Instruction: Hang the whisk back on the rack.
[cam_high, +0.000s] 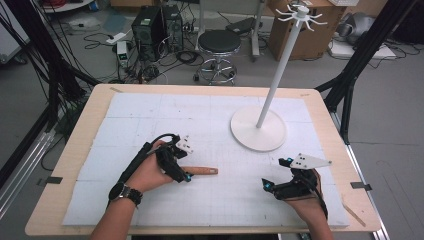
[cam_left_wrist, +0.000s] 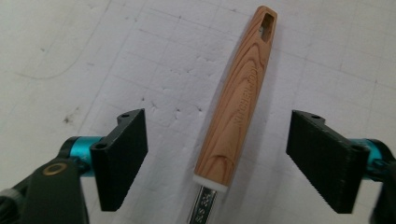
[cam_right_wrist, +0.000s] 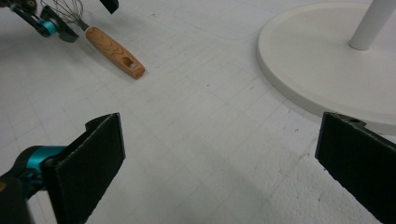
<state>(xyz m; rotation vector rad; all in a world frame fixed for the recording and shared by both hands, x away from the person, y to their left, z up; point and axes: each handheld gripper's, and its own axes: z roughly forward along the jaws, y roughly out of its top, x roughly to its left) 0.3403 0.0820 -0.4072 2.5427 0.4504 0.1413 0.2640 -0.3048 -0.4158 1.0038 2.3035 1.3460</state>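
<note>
A whisk with a light wooden handle (cam_high: 202, 170) lies flat on the white foam mat (cam_high: 150, 120), left of centre. My left gripper (cam_high: 182, 175) is open, one jaw on each side of the handle (cam_left_wrist: 238, 102) near its metal collar, and neither pad touches it. The handle's far end has a hanging slot. My right gripper (cam_high: 276, 174) is open and holds nothing, low over the mat at the front right (cam_right_wrist: 219, 154). From there I see the whisk's handle (cam_right_wrist: 114, 51), its wire loops (cam_right_wrist: 70, 9) and the left gripper (cam_right_wrist: 84, 16) at the far left.
A white stand with a round base (cam_high: 257, 129), a thin pole and a hooked top (cam_high: 301, 14) stands at the back right; its base (cam_right_wrist: 317, 60) is close to my right gripper. Beyond the wooden table (cam_high: 85, 130) are a stool (cam_high: 219, 45), computer towers (cam_high: 150, 25) and a cardboard box (cam_high: 310, 35).
</note>
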